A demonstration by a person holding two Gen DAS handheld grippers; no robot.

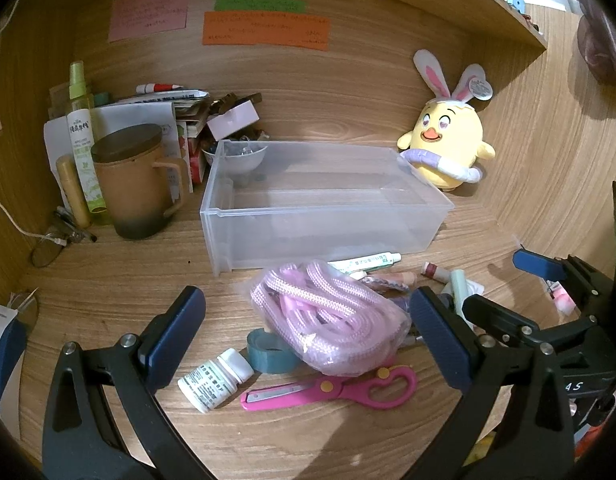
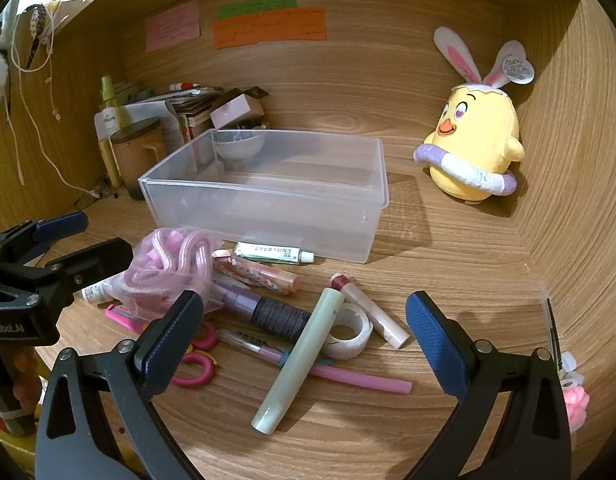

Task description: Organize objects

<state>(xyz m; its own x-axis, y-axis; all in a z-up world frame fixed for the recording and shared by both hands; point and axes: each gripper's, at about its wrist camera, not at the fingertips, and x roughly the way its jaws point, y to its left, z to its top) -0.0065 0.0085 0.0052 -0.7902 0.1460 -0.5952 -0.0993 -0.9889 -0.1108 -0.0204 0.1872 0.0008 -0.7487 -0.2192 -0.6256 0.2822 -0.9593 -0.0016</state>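
Note:
A clear plastic bin [image 1: 324, 216] [image 2: 267, 196] stands empty on the wooden desk. In front of it lies a pile: a bagged pink rope [image 1: 328, 316] [image 2: 167, 268], pink scissors [image 1: 332, 390], a white pill bottle [image 1: 213, 378], a teal tape roll [image 1: 267, 350], a green-white tube [image 2: 273, 253], a pale green stick [image 2: 299, 360], white tape [image 2: 350, 330], a lip balm [image 2: 372, 312]. My left gripper [image 1: 308, 340] is open around the rope bag. My right gripper [image 2: 303, 340] is open above the green stick.
A yellow chick plush [image 1: 448, 144] [image 2: 476, 144] sits at the back right. A brown lidded mug [image 1: 135, 184], spray bottle [image 1: 81, 132], papers and a small bowl [image 1: 239, 156] crowd the back left. Sticky notes [image 1: 263, 28] hang on the back wall.

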